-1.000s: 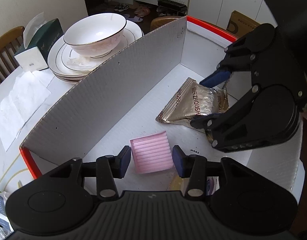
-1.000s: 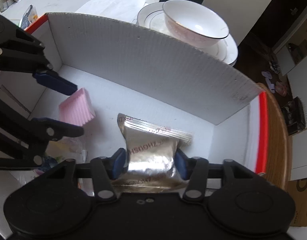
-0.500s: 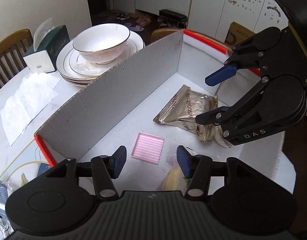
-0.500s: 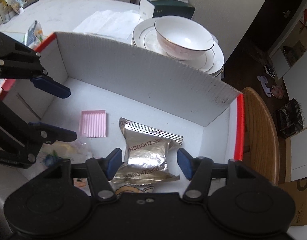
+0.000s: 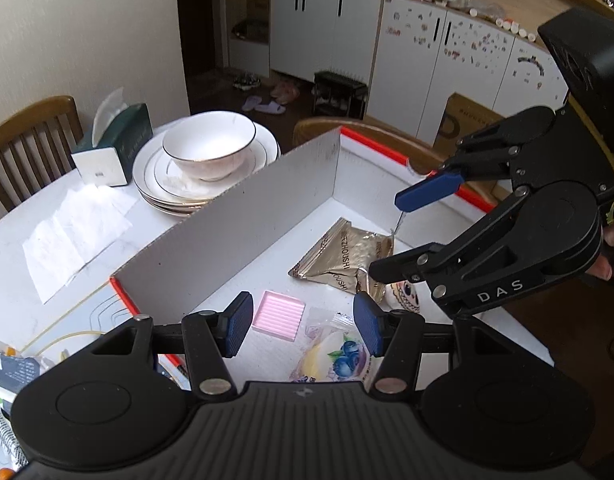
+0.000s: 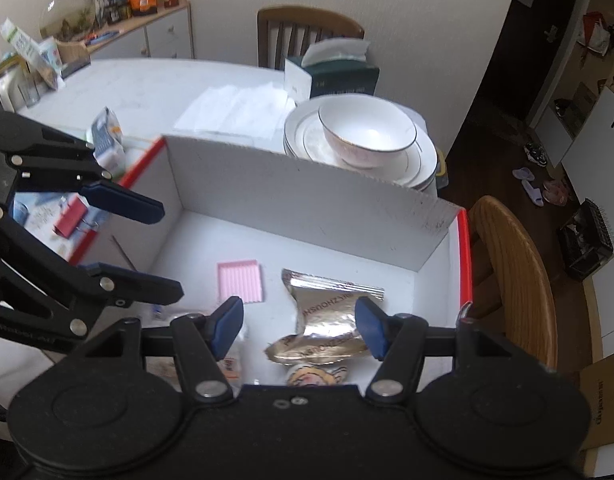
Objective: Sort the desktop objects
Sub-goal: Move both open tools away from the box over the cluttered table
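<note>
with the pink pad [image 5: 279, 317] and foil packet [image 5: 344, 256] lying released inside the white box [image 5: 243, 236], both the left gripper [image 5: 303, 328] and the right gripper [image 6: 299, 326] are held over it with fingers apart and empty, so a further item on the table outside the box is judged next to be fetched.

A white bowl [image 5: 209, 151] with a thin dark rim line sits in a stack of white plates [image 5: 153, 184] at centre left of the left wrist view. Left of them stands a dark green tissue box [image 5: 123, 140], with loose white tissues [image 5: 75, 232] spread on the table [image 5: 11, 264] below. A wooden chair [image 5: 23, 140] fills the far left edge; white cabinets [image 5: 447, 64] run across the top.
</note>
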A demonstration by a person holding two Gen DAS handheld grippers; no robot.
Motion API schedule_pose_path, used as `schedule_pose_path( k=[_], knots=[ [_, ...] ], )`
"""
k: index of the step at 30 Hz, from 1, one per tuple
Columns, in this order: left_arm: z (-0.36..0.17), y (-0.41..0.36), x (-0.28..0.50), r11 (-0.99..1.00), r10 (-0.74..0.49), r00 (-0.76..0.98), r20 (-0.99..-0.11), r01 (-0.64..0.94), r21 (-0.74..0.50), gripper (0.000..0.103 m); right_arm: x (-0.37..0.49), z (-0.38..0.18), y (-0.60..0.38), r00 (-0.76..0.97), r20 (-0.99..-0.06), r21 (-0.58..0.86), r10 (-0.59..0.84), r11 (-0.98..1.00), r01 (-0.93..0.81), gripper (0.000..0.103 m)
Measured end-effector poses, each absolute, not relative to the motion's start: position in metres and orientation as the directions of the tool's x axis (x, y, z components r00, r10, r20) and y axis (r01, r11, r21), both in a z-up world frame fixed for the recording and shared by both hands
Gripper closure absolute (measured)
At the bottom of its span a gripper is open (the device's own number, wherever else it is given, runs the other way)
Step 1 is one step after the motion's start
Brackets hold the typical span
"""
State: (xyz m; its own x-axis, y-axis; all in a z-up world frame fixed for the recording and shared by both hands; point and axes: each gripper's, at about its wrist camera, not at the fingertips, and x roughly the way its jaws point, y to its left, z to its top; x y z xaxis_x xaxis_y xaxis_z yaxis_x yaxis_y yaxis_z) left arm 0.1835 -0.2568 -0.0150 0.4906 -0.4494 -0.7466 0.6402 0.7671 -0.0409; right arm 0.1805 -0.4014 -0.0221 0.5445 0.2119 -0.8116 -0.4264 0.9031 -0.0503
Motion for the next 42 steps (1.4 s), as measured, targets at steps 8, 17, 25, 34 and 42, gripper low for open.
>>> schedule_pose_path(
  k=[8, 17, 25, 34, 42],
  knots=[
    [-0.004, -0.240, 0.170, 0.779, -0.456, 0.532, -0.714, 0.627, -0.031, 0.049, 0.160, -0.013, -0.395, 0.586, -0.774, -0.025, 0.240, 0.913, -0.407, 0.035],
    [0.004, -0.210, 0.157, 0.798, -0.465, 0.568, -0.679, 0.602, -0.043, 0.033, 0.144, -0.008, -0.384, 0.632, -0.735, 0.007, 0.244, 0.936, -0.352, 0.028],
    [0.010, -0.175, 0.143, 0.812, -0.470, 0.601, -0.646, 0.582, -0.048, 0.019, 0.133, -0.005, -0.364, 0.648, -0.722, 0.033, 0.244, 0.947, -0.320, 0.027],
    [0.012, -0.128, 0.134, 0.834, -0.468, 0.623, -0.626, 0.546, -0.080, 0.012, 0.125, -0.001, -0.328, 0.654, -0.715, 0.039, 0.245, 0.949, -0.313, 0.027],
    [0.010, -0.085, 0.125, 0.853, -0.459, 0.644, -0.613, 0.513, -0.099, 0.002, 0.119, 0.003, -0.294, 0.660, -0.707, 0.046, 0.252, 0.949, -0.313, 0.026]
  ],
)
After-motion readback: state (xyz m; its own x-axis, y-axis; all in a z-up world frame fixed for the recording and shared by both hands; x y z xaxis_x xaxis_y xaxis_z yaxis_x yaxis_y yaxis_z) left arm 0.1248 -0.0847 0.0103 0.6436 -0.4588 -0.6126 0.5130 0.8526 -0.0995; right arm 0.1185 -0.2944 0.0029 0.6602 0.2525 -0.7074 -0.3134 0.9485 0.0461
